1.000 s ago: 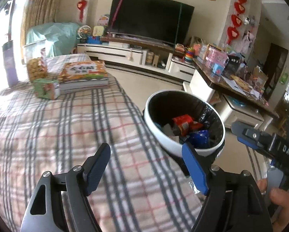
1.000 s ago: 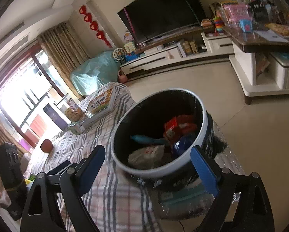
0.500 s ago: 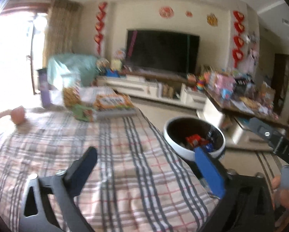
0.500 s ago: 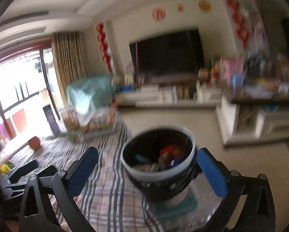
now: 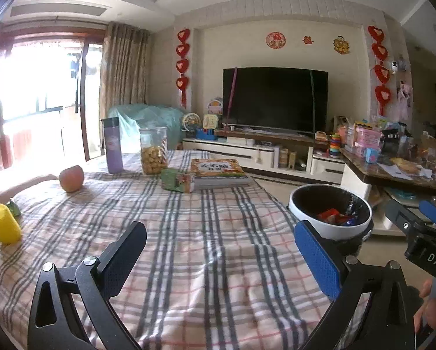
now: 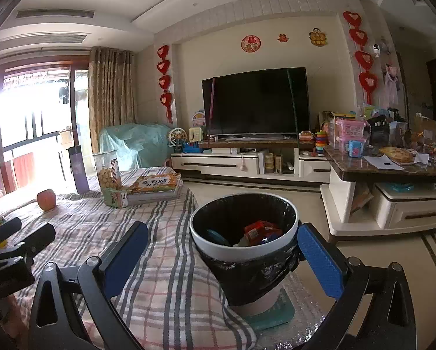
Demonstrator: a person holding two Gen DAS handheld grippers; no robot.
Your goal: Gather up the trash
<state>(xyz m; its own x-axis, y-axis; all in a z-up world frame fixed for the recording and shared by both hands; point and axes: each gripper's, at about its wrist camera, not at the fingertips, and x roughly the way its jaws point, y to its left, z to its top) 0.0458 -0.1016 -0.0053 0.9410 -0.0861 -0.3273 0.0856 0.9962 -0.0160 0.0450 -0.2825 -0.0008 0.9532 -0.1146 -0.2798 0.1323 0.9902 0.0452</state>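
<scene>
A white trash bin (image 6: 244, 250) with a black liner stands beside the table's right edge, holding red and blue wrappers (image 6: 261, 232). It also shows in the left wrist view (image 5: 330, 229). My left gripper (image 5: 220, 259) is open and empty above the plaid tablecloth (image 5: 188, 233). My right gripper (image 6: 222, 258) is open and empty, level with the bin, jaws on either side of it in view. A yellow cup (image 5: 5, 227) and green crumpled bits (image 5: 13, 207) lie at the table's left edge.
On the far side of the table sit an apple (image 5: 71, 178), a purple bottle (image 5: 112, 149), a cookie jar (image 5: 153, 154), a green box (image 5: 177, 180) and a book (image 5: 218, 170). A cluttered side table (image 6: 392, 163) stands right of the bin.
Both grippers have pulled back and tilted up from the bin, so it looks smaller and lower. More of the table and room shows. Both stay open.
</scene>
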